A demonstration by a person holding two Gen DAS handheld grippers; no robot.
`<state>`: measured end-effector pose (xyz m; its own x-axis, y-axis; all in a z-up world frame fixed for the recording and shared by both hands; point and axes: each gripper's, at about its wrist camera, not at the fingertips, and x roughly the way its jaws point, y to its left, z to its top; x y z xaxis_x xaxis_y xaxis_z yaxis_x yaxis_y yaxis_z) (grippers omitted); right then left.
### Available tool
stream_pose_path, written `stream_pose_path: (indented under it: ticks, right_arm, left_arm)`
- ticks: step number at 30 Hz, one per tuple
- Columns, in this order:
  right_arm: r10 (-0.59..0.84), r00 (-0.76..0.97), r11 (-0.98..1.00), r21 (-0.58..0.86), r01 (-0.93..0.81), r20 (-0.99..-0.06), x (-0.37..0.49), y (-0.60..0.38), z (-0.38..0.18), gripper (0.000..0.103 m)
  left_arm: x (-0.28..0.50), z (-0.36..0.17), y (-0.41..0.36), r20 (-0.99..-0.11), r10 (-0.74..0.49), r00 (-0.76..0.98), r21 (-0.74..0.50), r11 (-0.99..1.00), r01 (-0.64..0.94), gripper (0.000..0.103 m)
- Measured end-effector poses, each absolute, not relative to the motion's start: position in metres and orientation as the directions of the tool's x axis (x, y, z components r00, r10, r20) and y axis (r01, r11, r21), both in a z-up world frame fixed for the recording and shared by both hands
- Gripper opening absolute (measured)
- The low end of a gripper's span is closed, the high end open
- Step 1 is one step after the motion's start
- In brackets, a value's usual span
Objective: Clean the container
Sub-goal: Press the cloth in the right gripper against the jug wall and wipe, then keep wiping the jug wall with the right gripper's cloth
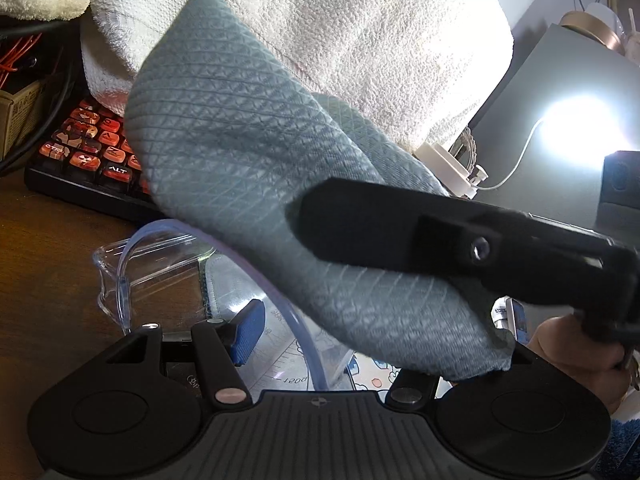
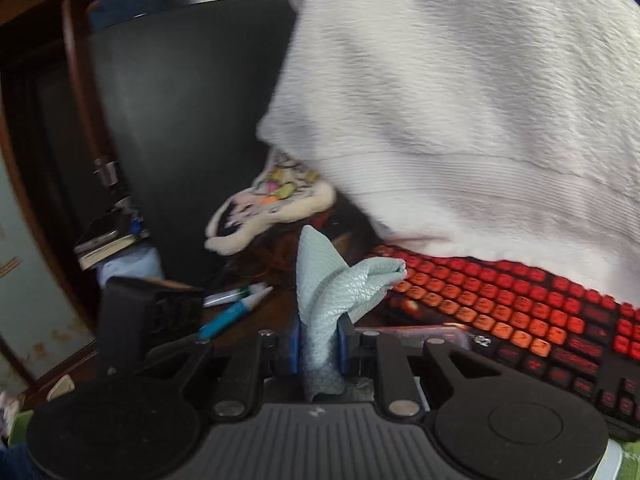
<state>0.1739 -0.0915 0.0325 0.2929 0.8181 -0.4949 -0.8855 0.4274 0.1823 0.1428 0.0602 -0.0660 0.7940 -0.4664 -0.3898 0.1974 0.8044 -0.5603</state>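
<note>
A clear plastic container [image 1: 160,264] with a blue-tinted rim and printed measure marks stands on the wooden desk, between my left gripper's [image 1: 340,344] fingers. The left blue pad [image 1: 249,332] presses its wall; the right finger is hidden behind the cloth. My right gripper [image 2: 318,344] is shut on a grey-green waffle cloth [image 2: 332,292]. In the left wrist view that cloth [image 1: 248,152] hangs large over the container, with the right gripper's black finger [image 1: 400,224] across it.
A black keyboard with red-orange keys [image 2: 500,308] lies behind, half covered by a white towel [image 1: 340,20]. A dark monitor [image 2: 180,120], a plush toy [image 2: 272,208], pens [image 2: 236,304] and a bright lamp [image 1: 580,128] surround the desk.
</note>
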Motion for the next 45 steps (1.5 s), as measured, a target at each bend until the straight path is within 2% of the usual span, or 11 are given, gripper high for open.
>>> stream_pose_path:
  ticks: [6,10,16,22,28,32,37,42,45]
  right_arm:
    - [0.76,0.413,0.522,0.091,-0.848,-0.503,0.172,-0.086,0.034,0.018]
    - [0.638,0.587,0.678,0.003,-0.735,-0.498,0.181,-0.086,0.035,0.018]
    - [0.529,0.676,0.785,-0.005,-0.619,-0.513,0.2,-0.092,0.036,0.018]
    - [0.546,0.671,0.773,-0.008,-0.634,-0.502,0.195,-0.091,0.035,0.017]
    - [0.747,0.458,0.539,0.037,-0.842,-0.482,0.163,-0.085,0.031,0.018]
    - [0.797,0.38,0.443,0.028,-0.896,-0.469,0.149,-0.084,0.031,0.018]
    - [0.757,0.436,0.523,0.051,-0.851,-0.487,0.164,-0.084,0.034,0.018]
    - [0.621,0.595,0.701,0.023,-0.712,-0.51,0.188,-0.088,0.036,0.018]
    - [0.576,0.631,0.756,0.045,-0.653,-0.52,0.201,-0.092,0.036,0.018]
  left_arm:
    - [0.145,-0.065,0.059,-0.393,-0.464,0.794,-0.557,0.807,0.196,0.058]
    - [0.145,-0.064,0.06,-0.395,-0.463,0.794,-0.555,0.809,0.195,0.059]
    - [0.147,-0.065,0.061,-0.395,-0.463,0.794,-0.555,0.808,0.195,0.059]
    - [0.141,-0.067,0.064,-0.391,-0.466,0.794,-0.56,0.805,0.196,0.059]
    - [0.142,-0.068,0.064,-0.387,-0.469,0.794,-0.563,0.802,0.199,0.059]
    - [0.143,-0.068,0.063,-0.39,-0.468,0.793,-0.56,0.804,0.199,0.059]
    - [0.143,-0.067,0.063,-0.392,-0.466,0.793,-0.558,0.806,0.198,0.06]
    - [0.143,-0.066,0.062,-0.394,-0.464,0.793,-0.553,0.809,0.198,0.06]
    - [0.144,-0.066,0.062,-0.394,-0.464,0.794,-0.553,0.809,0.198,0.06]
